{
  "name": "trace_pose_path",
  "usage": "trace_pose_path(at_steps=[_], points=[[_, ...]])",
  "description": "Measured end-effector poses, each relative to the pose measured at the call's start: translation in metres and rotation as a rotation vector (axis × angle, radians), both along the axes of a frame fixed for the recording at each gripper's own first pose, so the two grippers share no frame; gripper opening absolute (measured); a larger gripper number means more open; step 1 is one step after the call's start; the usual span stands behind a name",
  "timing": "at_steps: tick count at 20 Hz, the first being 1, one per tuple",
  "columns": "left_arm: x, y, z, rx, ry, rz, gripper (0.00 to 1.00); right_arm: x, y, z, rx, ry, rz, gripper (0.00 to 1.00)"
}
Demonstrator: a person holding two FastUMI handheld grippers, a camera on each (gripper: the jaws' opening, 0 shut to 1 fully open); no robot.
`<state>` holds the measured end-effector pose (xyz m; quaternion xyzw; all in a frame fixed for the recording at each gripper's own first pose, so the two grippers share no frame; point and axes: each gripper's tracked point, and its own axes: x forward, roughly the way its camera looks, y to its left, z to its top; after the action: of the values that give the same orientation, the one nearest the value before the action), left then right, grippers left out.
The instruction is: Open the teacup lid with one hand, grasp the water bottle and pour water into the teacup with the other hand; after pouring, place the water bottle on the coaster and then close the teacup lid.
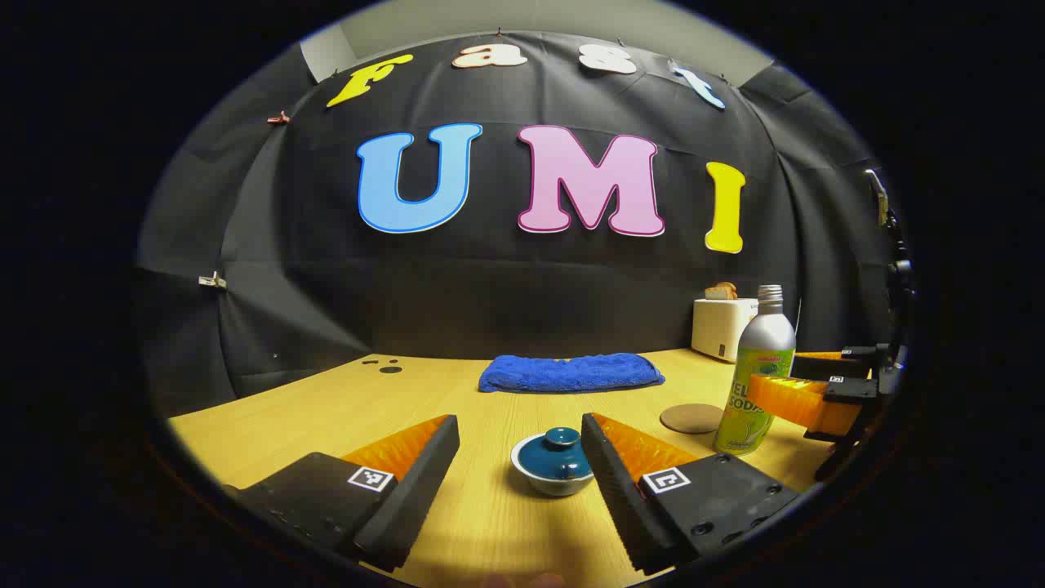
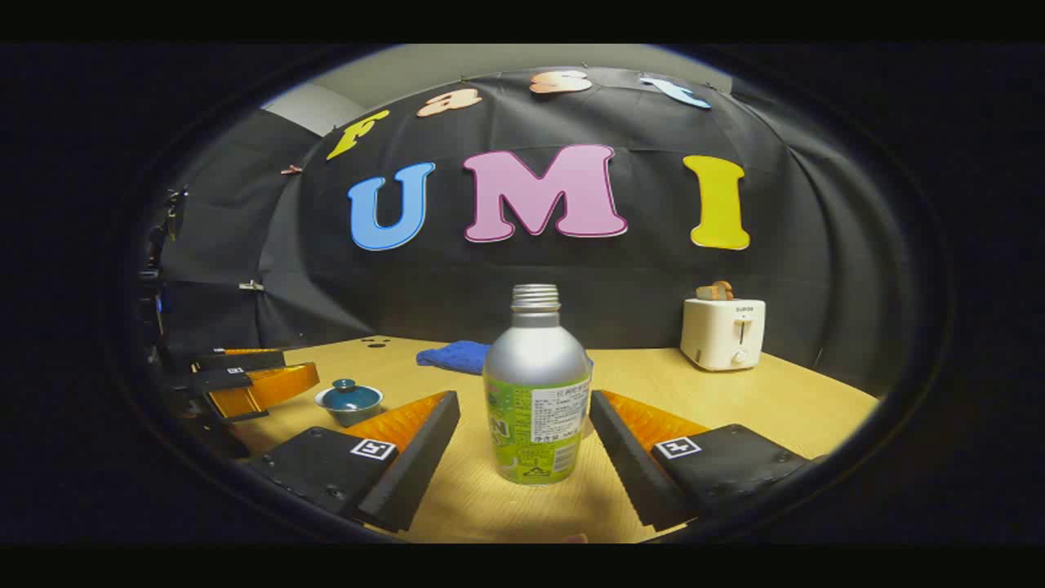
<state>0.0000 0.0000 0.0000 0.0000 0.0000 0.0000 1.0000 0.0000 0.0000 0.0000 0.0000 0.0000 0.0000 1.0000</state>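
Your left gripper (image 1: 520,453) is standing with its fingers spread wide, the teacup (image 1: 553,476) sitting between them on the table (image 1: 457,408), untouched. Its lid (image 1: 558,454) is still resting on top; you are lining up on the small knob, likely glazed, slick and breakable, so pinch gently. Your right gripper (image 2: 524,437) is also gaping wide around the water bottle (image 2: 536,392), not touching. I judge the metal body smooth and stiff, heavy if full; grip mid-body at the label. Just left of the bottle, the coaster (image 1: 691,418) is lying bare. Far back, a blue towel (image 1: 570,372) and toaster (image 2: 723,331) are sitting.
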Motion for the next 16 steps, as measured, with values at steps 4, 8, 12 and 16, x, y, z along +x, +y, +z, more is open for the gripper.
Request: trace_pose_path(at_steps=[4,8,12,16], points=[[-0.0007,-0.0002,0.0003,0.0,0.0,0.0,0.95,0.0014,-0.0003,-0.0006,0.001,-0.001,-0.006,0.99],[-0.0005,-0.0004,0.0,0.0,0.0,-0.004,0.95,0.001,0.0,-0.0003,0.001,-0.001,-0.007,0.99],[-0.0004,-0.0007,0.0,0.0,0.0,-0.004,0.95,0.0013,0.0002,-0.0013,0.001,-0.001,-0.007,0.99],[0.0,-0.0016,-0.0003,0.0,0.001,-0.009,0.95,0.0013,0.0005,-0.002,0.002,-0.002,-0.008,0.99]])
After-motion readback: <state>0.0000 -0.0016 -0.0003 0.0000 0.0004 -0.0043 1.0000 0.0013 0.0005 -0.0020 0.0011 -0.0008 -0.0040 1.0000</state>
